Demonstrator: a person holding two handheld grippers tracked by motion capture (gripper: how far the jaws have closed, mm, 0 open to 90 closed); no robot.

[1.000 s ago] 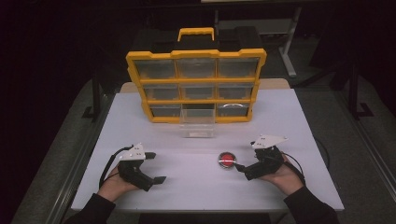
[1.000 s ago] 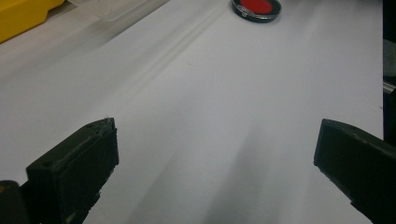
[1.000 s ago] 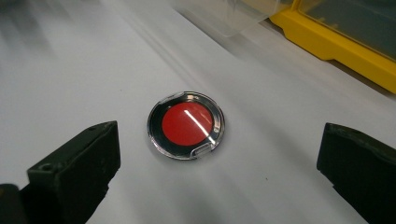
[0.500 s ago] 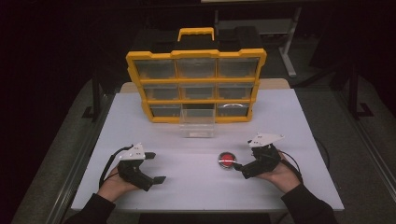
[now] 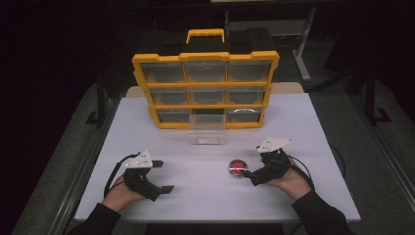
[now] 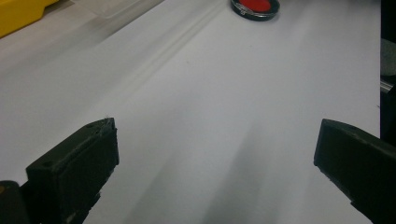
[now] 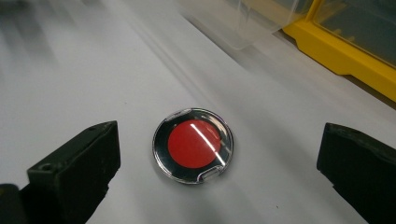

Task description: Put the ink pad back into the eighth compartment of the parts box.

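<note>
One drawer of the yellow organizer at the table's far edge is already pulled out (middle of the bottom row). The round red-centred case lies toward the near edge, not yet gripped: the right gripper frames it with jaws spread, and the left gripper rests released near the near-left corner.

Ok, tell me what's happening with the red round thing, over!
Right tongs open, lined up on the red disc, not touching. Left tongs open, empty. Disc flat on the table, nothing blocking.

High view looks down; both low claw views share the red disc.
</note>
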